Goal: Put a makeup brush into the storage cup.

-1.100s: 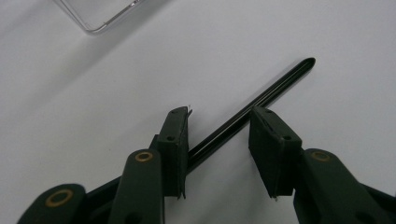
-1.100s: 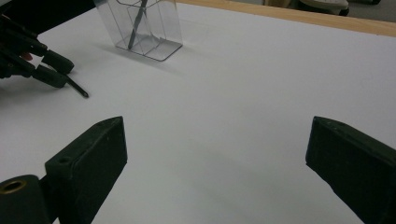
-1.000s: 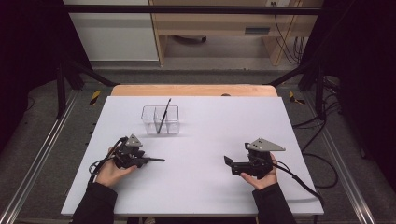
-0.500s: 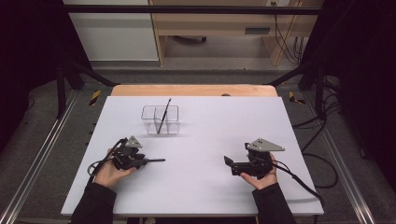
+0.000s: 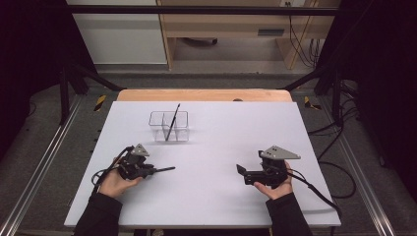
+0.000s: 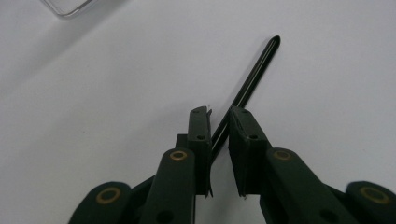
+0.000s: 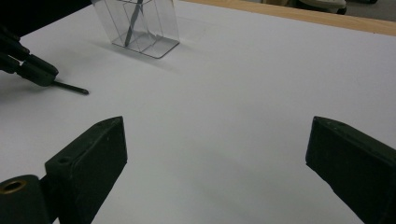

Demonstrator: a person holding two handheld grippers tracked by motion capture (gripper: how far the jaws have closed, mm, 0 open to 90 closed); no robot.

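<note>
Almost no change. Left gripper [image 5: 156, 171] with the black stick [image 5: 164, 170] sits a hair closer to the left table [image 5: 206, 206] edge than a second ago, nothing more. Right gripper [image 5: 240, 169] shows no visible shift.

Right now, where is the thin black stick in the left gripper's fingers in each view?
High view: thin black stick lower left, pointing right from the left gripper.
Left gripper view: centre, running up-right.
Right gripper view: left edge, its tip on the table.
Shared landmark: clear plastic divided container.
</note>
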